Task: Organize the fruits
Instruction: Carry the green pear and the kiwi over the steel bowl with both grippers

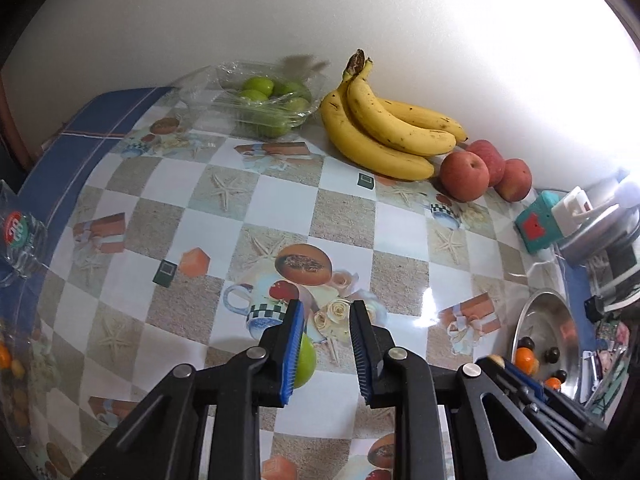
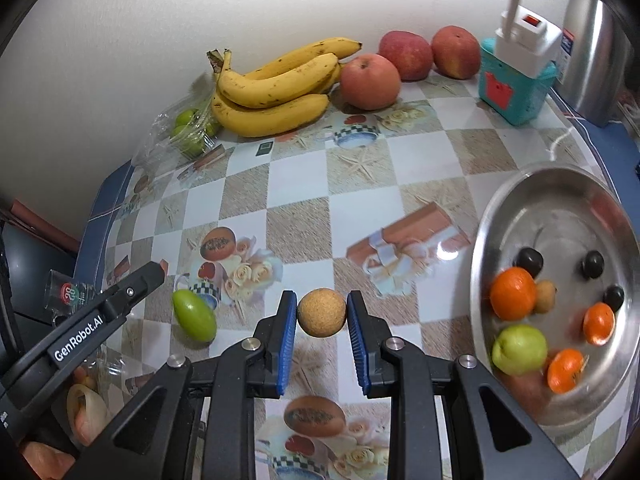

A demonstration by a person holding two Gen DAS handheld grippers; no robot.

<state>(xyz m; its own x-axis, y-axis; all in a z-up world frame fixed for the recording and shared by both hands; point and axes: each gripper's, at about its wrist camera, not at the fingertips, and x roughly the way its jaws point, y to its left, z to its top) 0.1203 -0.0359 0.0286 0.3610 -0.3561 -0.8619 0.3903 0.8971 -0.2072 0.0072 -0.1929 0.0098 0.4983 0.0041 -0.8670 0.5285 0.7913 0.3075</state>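
Observation:
My right gripper [image 2: 322, 314] is shut on a small round tan fruit [image 2: 321, 312] and holds it above the patterned table, left of the steel bowl [image 2: 560, 196]. The bowl holds several oranges [image 2: 513, 293], a green fruit [image 2: 519, 349] and dark small fruits [image 2: 529, 262]. My left gripper [image 1: 326, 340] is open; a green oval fruit [image 1: 305, 361] lies on the table against its left finger and also shows in the right wrist view [image 2: 194, 316]. Bananas [image 1: 380, 128], red apples [image 1: 466, 176] and a clear tray of green fruits [image 1: 266, 98] stand by the back wall.
A teal box with a white switch unit [image 2: 516, 76] and a steel kettle [image 2: 596, 52] stand at the back right. A clear cup [image 1: 18, 236] sits at the table's left edge. The wall runs behind the fruit.

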